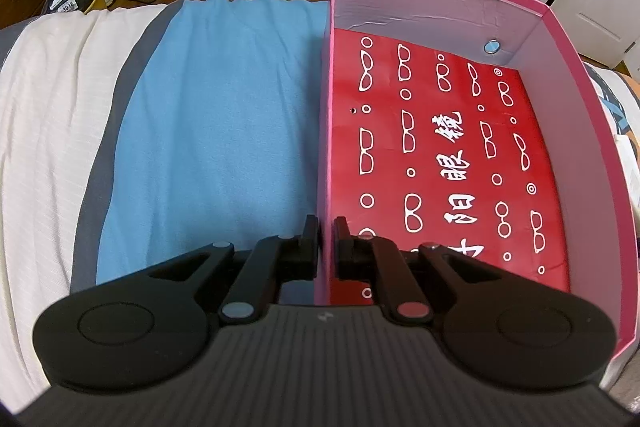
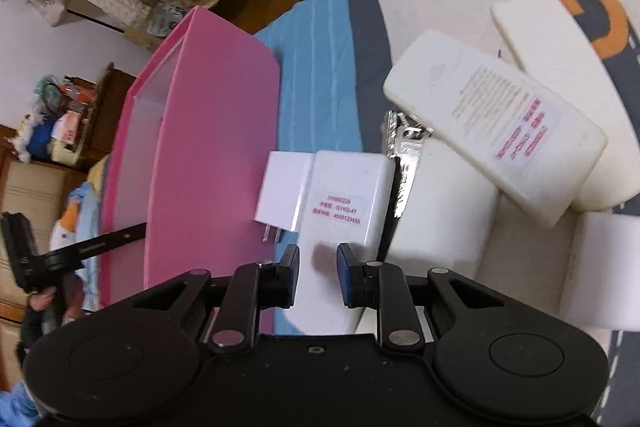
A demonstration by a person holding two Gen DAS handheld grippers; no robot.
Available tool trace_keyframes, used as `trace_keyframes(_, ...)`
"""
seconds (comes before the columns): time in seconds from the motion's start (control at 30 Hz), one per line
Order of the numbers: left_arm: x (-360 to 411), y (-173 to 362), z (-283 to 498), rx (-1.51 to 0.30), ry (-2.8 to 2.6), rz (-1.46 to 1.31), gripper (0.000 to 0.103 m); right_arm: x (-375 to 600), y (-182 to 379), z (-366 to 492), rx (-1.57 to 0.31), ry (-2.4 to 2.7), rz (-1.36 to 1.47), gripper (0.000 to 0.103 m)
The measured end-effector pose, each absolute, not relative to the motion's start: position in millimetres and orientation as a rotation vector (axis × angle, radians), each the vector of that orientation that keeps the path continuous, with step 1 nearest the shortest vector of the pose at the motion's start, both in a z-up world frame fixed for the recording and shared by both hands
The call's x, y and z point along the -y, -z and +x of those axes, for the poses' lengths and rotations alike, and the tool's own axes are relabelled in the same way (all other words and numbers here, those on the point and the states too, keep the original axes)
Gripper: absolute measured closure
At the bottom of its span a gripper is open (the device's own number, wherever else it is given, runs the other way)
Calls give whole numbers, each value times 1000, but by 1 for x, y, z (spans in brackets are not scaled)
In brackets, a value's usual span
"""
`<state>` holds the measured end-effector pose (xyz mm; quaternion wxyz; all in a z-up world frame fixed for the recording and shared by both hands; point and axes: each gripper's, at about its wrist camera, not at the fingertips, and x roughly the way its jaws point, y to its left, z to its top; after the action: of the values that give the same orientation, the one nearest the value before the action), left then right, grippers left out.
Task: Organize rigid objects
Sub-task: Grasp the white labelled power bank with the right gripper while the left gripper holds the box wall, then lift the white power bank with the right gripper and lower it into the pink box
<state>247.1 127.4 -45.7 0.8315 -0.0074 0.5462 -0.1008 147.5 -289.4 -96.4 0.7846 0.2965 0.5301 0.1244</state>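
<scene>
Pinching the near side wall of the pink box (image 1: 568, 99), the left gripper (image 1: 327, 227) has its jaws shut tight on the thin wall, one finger outside and one inside. The box sits on a blue towel (image 1: 216, 131) on the bed. A red sheet with white glasses drawings (image 1: 440, 163) covers the floor of the box, and a small round blue thing (image 1: 491, 47) lies in the far corner.

The right gripper (image 2: 318, 253) hangs just over a white case with red print (image 2: 344, 195). Its jaws are partly apart and slowly opening, and nothing is between them. A white plug (image 2: 282, 187) lies beside that case, close to the box. A bigger white case with a label (image 2: 496, 123) leans on other white blocks, with a shiny foil thing (image 2: 404, 155) under it.
</scene>
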Motion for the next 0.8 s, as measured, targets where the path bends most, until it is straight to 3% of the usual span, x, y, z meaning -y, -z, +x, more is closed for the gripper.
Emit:
trace_keyframes(0.03,-127,46,247,-1158,214,-15,97,289,93,147,-1132,-255,620,62)
trace_keyframes(0.07,-127,46,247,-1159,214,-15,97,288,92,147,-1128,-236,597,44)
trace_keyframes(0.1,-127,46,247,-1159,215,-14,97,285,89,148,-1130,-214,558,37)
trace_keyframes(0.43,-127,46,245,-1156,219,-12,96,238,91,157,-1130,-197,234,35)
trace_keyframes(0.6,-129,46,245,-1157,221,-22,95,215,100,156,-1104,-201,58,26)
trace_keyframes(0.8,-130,45,245,-1159,218,-32,95,227,95,147,-1087,-185,77,31)
